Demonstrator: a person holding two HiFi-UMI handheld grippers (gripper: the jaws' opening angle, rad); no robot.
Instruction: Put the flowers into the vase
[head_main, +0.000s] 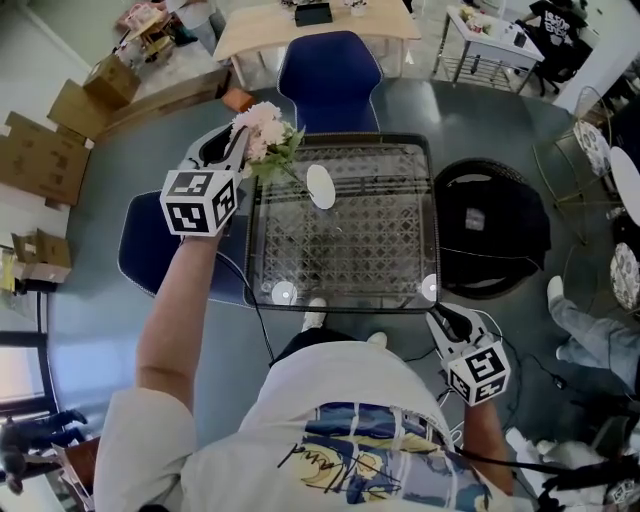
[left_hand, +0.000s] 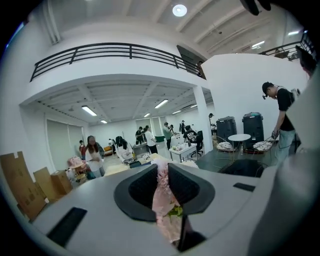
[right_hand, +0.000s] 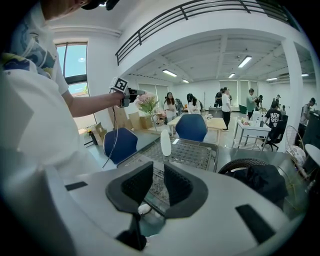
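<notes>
My left gripper (head_main: 240, 142) is raised over the left edge of the glass table (head_main: 400, 150), shut on a bunch of pink flowers (head_main: 264, 128) with green leaves. In the left gripper view the flowers (left_hand: 163, 196) are pinched between the two black pads. A slim white vase (head_main: 320, 186) stands upright on the table, just right of the flowers and lower. In the right gripper view the vase (right_hand: 165, 142) is ahead, with the flowers (right_hand: 148, 103) up and left of it. My right gripper (head_main: 438, 316) hovers at the table's near right corner, jaws a narrow gap apart, empty.
A blue chair (head_main: 328, 72) stands behind the table and another (head_main: 142, 250) at its left. A black round wicker seat (head_main: 492, 226) sits to the right. Cardboard boxes (head_main: 45, 150) lie far left. People stand at tables in the background.
</notes>
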